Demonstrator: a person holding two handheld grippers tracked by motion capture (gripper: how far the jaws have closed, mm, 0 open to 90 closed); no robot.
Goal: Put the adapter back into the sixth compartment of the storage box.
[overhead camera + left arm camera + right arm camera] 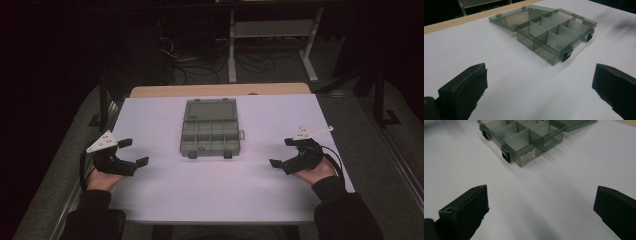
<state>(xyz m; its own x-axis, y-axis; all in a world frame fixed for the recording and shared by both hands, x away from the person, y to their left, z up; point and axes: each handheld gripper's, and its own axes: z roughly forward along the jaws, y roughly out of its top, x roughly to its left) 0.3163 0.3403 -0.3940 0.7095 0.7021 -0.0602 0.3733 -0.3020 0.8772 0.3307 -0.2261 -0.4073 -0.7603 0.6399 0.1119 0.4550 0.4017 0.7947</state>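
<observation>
Black plastic jaws stand wide apart on the left hand-held gripper (133, 152), which rests low over the white desk (165, 195) near its left edge, held in the person's left hand (102, 179). Nothing lies between the jaws; in the left gripper view only bare white desk surface shows between the two dark pads. A grey three-cornered plate sits on top of this gripper, and a black cable loops down beside the wrist.

On the opposite side, the right hand-held gripper (283, 153) mirrors it near the desk's right edge, held in the right hand (315, 173). Its jaws are likewise spread wide with nothing between them, and it points inward toward the middle of the desk. Both forearms wear dark sleeves.

Between the two grippers, and well apart from each, sits the smoky grey transparent plastic compartment box (210, 135) on the middle of the desk. Its lid (210, 110) is folded fully back and lies flat on the far side. The tray is split by dividers into several compartments; whether a small item lies in one is too unclear to tell. Two dark latches (565, 56) hang on the near wall, and a small white label (527, 157) shows on a side wall in the right gripper view.

Beyond the white surface, a strip of pale wooden edge (220, 89) runs along the far side.
</observation>
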